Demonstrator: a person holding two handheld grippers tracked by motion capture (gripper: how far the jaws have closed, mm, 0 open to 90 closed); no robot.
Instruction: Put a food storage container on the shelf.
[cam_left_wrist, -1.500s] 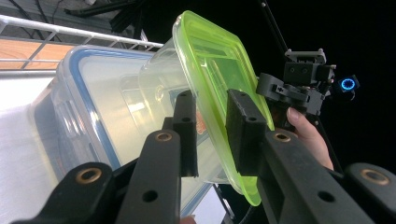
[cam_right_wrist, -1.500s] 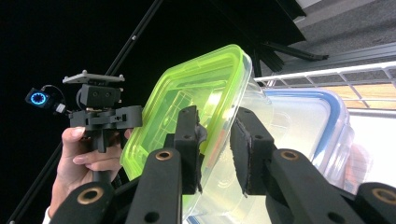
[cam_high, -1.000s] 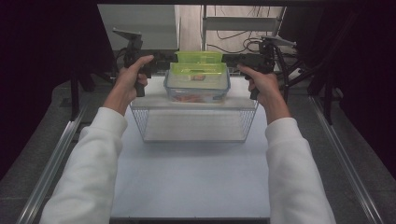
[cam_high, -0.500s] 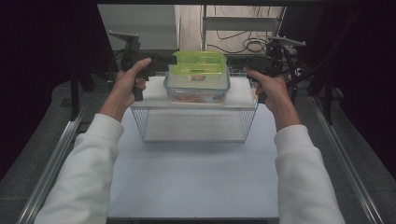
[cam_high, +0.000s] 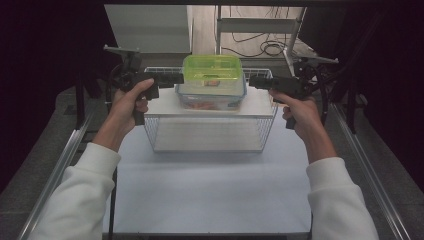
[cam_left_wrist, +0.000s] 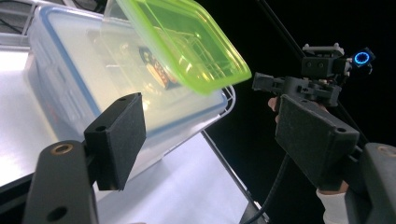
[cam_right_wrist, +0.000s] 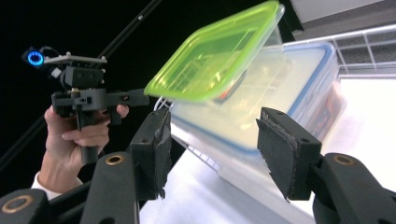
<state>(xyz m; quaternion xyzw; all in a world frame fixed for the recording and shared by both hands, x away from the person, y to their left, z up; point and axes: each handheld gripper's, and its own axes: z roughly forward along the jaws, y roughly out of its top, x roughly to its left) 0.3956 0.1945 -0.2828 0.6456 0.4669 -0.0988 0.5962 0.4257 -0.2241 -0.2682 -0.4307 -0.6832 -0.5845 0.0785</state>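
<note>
Now you hold each hand-held gripper, left (cam_high: 176, 78) and right (cam_high: 256, 81), released (jaws apart) beside the green-lidded box (cam_high: 212, 83) atop the wire basket (cam_high: 210, 131).

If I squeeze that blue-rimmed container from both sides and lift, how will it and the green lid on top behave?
The blue-rimmed container looks like rigid plastic, so it probably won't buckle. Its smooth walls may slip. The green lid seems to rest loose on top and could slide off if tilted.

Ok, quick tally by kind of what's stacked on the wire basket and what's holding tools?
Green-lidded container: 1
Blue-rimmed container: 1
White board over wire basket: 1 each
Tools: 2, left tool and right tool, both open
Total: 6
</note>
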